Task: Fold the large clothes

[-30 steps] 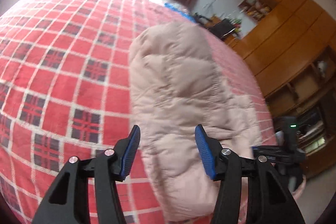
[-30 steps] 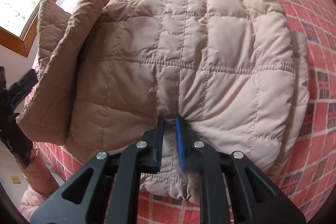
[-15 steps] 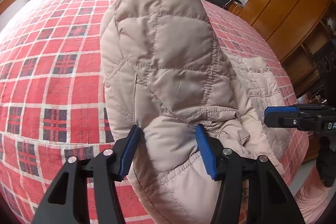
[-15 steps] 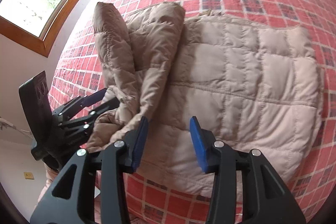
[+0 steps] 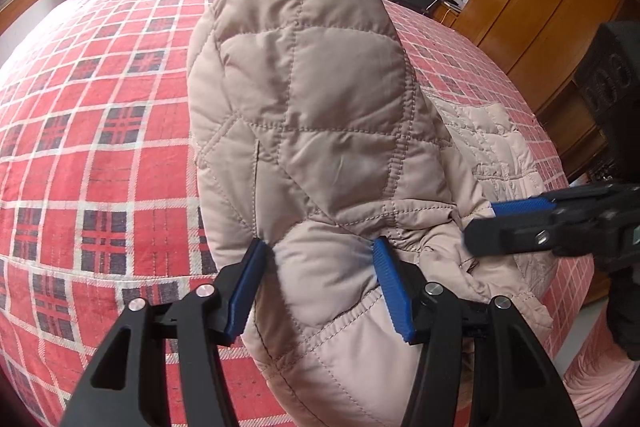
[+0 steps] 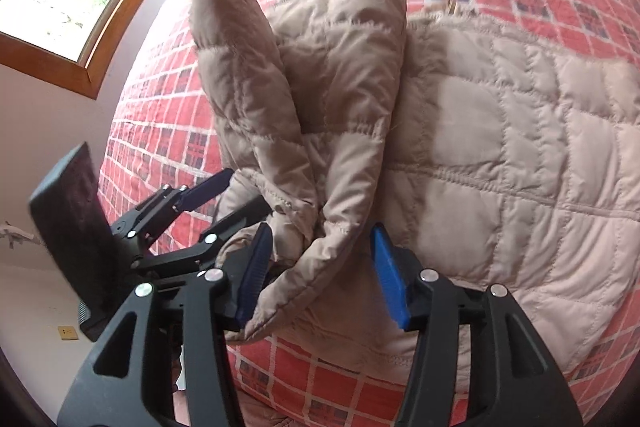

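Red plaid cotton covers the bed [image 5: 100, 131], which fills both views and serves as the folding surface. On it, near the front edge, lies the beige quilted jacket [image 6: 520, 155] — its body spread flat, one side raised into a tall bundle [image 5: 304, 99] that stands well above the bedcover. The bundle looks lifted so that it can be carried across the flat part, which would make this a mid-fold step with the fold itself not yet laid down.

The left tool [image 5: 320, 287] sits at the base of that raised part, its blue pads spread wide either side of a bulge of fabric; the pads touch the cloth, but whether they truly pinch it I cannot tell. The right tool [image 6: 320, 279] is likewise wide open, straddling the hanging hem [image 6: 288, 291] of the raised part without clamping it — probably placed there to take a second hold before the flap goes over.
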### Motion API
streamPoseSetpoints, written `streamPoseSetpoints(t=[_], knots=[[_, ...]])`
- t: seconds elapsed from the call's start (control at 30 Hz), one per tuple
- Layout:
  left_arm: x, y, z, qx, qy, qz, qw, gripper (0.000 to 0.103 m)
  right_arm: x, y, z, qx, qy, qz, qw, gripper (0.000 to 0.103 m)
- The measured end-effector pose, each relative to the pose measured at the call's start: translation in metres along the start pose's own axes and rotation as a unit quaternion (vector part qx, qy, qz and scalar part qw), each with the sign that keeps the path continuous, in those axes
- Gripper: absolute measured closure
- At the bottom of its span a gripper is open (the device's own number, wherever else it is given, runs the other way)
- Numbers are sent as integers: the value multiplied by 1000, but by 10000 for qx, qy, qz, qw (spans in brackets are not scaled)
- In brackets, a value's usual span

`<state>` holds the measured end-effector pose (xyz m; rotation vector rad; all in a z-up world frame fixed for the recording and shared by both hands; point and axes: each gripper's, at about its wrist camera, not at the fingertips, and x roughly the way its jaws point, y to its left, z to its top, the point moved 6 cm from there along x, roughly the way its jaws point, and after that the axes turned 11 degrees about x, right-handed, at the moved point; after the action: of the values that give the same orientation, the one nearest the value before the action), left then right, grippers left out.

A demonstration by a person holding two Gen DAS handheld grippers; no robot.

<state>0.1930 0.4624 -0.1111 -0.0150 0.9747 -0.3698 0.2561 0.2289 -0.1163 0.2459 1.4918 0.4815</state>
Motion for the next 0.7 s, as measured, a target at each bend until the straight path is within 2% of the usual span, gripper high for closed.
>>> streamPoseSetpoints(t=[0.17,0.23,0.3,0.4,0.47,0.7], knots=[[1,1,-1,1,-5,20,10000,47,12,4,4,35,-17,-17,10000,53],[0,1,-1,-27,-7,33,10000,47,16,7,3,-64,-69,-118,9999,59],[0,-1,-1,26,-20,121,9999,47,17,7,1,-138,-116,-154,9997,69],[-2,-4,-2,102,-73,252,9996,47,21,6,1,-153,-189,-73,9997,85],[-4,-6,-2,108,-97,257,9996,47,21,4,0,-192,-214,2,9996,89],[-21,-12,1,135,-211,143,9996,47,3,2,-5,-253,-321,345,9986,94]])
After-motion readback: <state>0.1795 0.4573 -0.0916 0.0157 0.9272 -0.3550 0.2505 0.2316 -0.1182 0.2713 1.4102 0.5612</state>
